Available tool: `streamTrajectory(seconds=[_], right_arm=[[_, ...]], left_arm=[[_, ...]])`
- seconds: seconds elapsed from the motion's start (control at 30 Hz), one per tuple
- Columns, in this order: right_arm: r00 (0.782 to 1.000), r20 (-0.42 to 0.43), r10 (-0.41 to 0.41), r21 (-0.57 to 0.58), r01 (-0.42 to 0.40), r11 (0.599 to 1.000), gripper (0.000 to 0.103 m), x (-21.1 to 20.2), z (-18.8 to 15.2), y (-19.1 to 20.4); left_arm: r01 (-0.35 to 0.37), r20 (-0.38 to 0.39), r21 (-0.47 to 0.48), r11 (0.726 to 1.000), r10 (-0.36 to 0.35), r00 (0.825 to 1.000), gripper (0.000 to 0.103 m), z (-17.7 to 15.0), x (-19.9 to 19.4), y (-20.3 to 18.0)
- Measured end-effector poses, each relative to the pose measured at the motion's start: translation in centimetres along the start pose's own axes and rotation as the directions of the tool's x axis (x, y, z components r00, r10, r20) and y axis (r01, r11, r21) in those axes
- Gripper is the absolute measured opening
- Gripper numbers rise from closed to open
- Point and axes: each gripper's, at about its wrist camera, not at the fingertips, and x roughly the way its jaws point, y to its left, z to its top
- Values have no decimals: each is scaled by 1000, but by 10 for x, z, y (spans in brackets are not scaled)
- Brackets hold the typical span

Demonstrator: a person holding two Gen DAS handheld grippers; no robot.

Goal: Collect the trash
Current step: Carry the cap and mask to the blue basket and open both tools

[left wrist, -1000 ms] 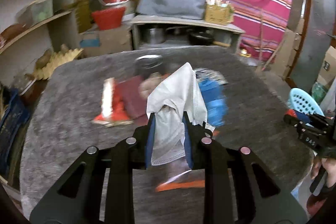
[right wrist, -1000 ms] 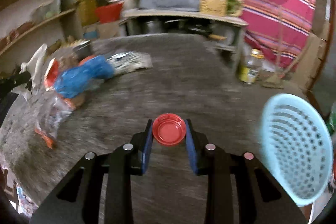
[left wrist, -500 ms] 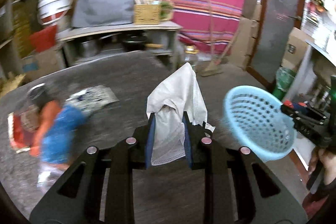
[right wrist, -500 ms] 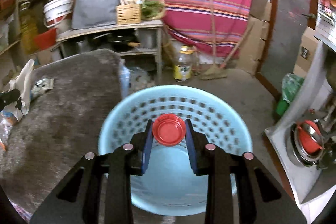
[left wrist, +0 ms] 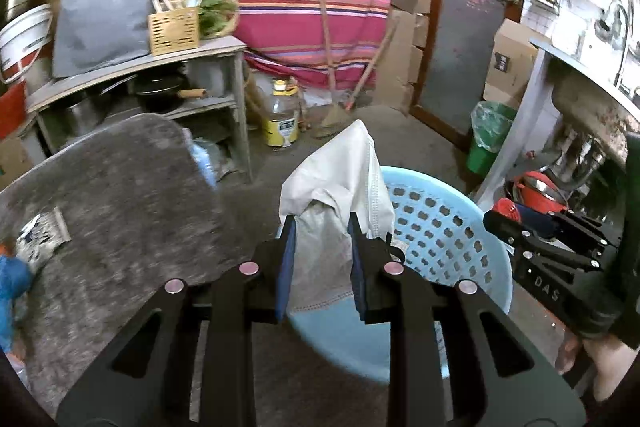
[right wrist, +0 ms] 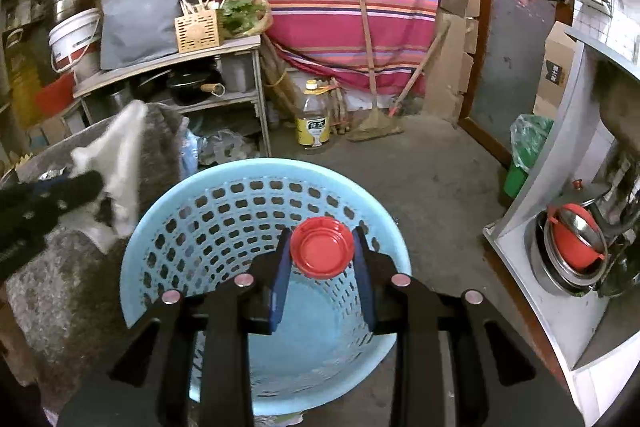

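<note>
My left gripper (left wrist: 322, 227) is shut on a crumpled white cloth-like wrapper (left wrist: 340, 183) and holds it at the near left rim of the light blue perforated basket (left wrist: 440, 239). My right gripper (right wrist: 322, 239) is shut on a red plastic lid (right wrist: 322, 247) and holds it above the open basket (right wrist: 208, 227), which stands on the floor beside the table. The right gripper shows in the left wrist view (left wrist: 504, 215); the left gripper and its cloth show in the right wrist view (right wrist: 120, 143).
A grey table (left wrist: 120, 179) at left carries a printed wrapper (left wrist: 44, 235) and a blue bag (left wrist: 12, 279). Beyond stand a shelf with pots (right wrist: 192, 91), an oil bottle (right wrist: 314, 119), brooms, a green bin (right wrist: 524, 155) and a white counter (right wrist: 560, 187) at right.
Both grippers swung right, away from the table, to the blue basket. The right one with the lid now sits over its opening; the left one with the cloth reached its rim.
</note>
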Motion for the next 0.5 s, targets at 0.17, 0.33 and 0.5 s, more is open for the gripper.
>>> streamTrajectory(seconds=[0.17, 0.33, 0.5], right_arm=[[1000, -18, -8, 25, 8, 1000, 30, 8, -1, -9], [1000, -22, -6, 32, 7, 999, 30, 10, -2, -9], [1000, -29, 11, 29, -11, 1000, 30, 16, -5, 2]], left_arm=[[11, -25, 28, 1000, -11, 1000, 53, 6, 18, -13], [-33, 18, 45, 998, 32, 999, 79, 7, 2, -7], [-97, 57, -1, 995, 97, 994, 92, -1, -32, 33]])
